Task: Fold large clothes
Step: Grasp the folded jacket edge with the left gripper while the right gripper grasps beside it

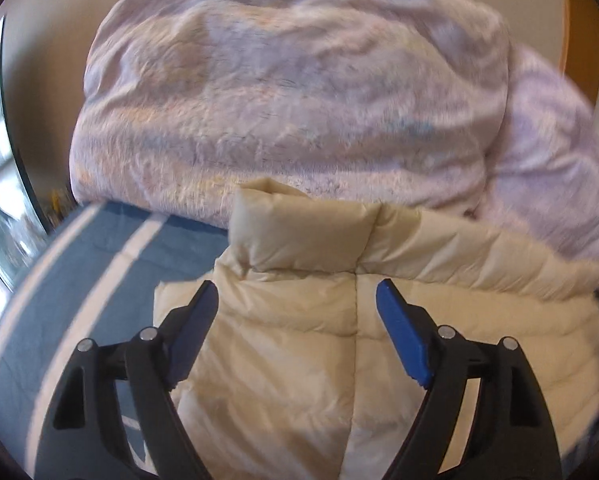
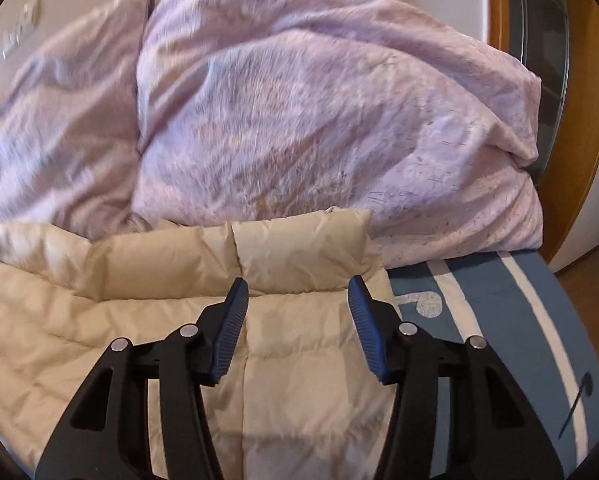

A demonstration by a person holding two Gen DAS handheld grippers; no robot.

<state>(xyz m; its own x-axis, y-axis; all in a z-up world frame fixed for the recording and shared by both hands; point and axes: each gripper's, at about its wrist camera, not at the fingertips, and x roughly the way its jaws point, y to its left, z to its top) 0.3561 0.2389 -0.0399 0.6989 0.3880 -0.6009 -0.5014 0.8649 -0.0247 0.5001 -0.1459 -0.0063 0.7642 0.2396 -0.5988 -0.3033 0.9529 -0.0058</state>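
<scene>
A cream quilted puffer jacket (image 1: 299, 332) lies on a blue bed sheet with white stripes (image 1: 79, 264), its stand-up collar (image 1: 303, 232) toward the far side. My left gripper (image 1: 295, 296) hangs open over the jacket's left half, just short of the collar, with nothing pressed between its blue pads. In the right wrist view the same jacket (image 2: 147, 320) fills the lower left, with its collar (image 2: 295, 256) just ahead. My right gripper (image 2: 297, 292) is open above the jacket's right edge near the collar, its pads apart and clear of the fabric.
A bulky lilac duvet (image 1: 291, 92) is heaped right behind the collar, also seen as the duvet (image 2: 319, 120) with a lilac pillow (image 2: 55, 120) to its left. A wooden door frame (image 2: 587, 120) stands at the right. Striped sheet (image 2: 499, 320) lies bare right of the jacket.
</scene>
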